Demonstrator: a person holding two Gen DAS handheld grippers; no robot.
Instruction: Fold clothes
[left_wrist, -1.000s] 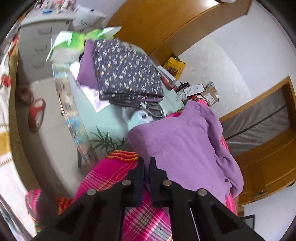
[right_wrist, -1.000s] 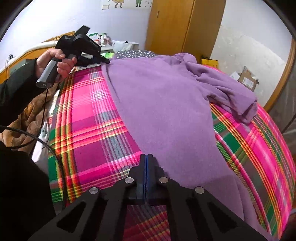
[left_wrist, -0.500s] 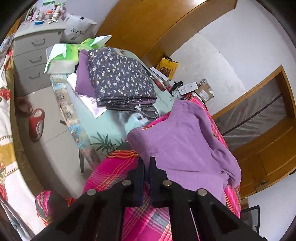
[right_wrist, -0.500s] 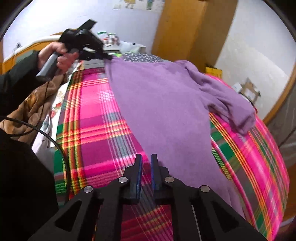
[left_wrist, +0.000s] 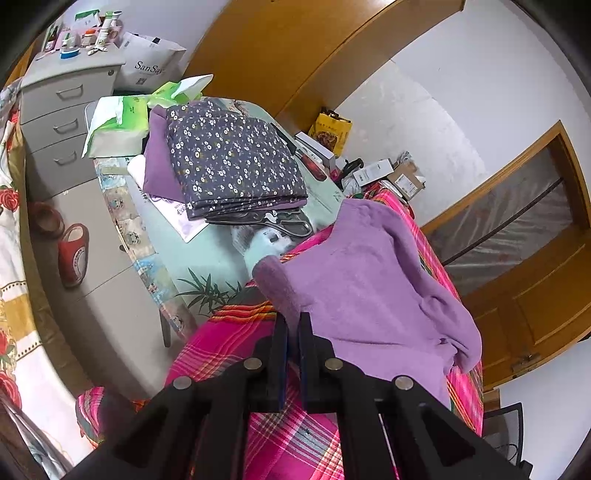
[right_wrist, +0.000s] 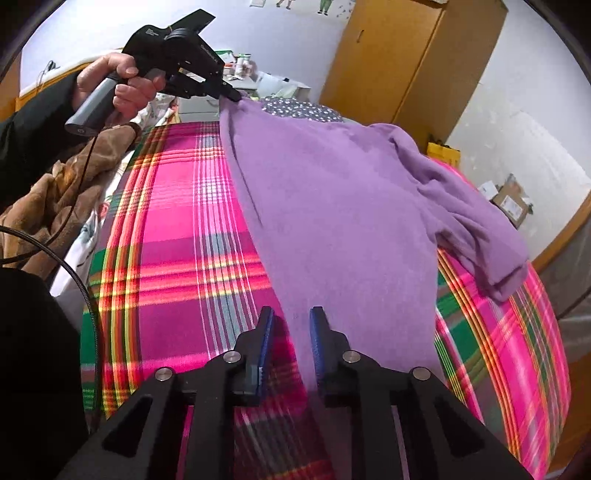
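— Two grippers we hold: is the right gripper (right_wrist: 291, 325) gripping?
— No, its jaws have just been parting, sweater hem between them untouched. Farther off, our left gripper (left_wrist: 291, 325) pinches the purple sweater (right_wrist: 332, 192) corner, lifted above the plaid bed (right_wrist: 177, 240).

The right gripper (right_wrist: 291, 325) is being opened: its jaws, pressed flat together a second ago, are now being held apart, the edge of the purple sweater (right_wrist: 343, 206) lying loose between them, pads not pressing. The corner pinched by the left gripper (left_wrist: 291, 328) is being raised off the plaid blanket (right_wrist: 177, 258), cloth drawn taut below it.
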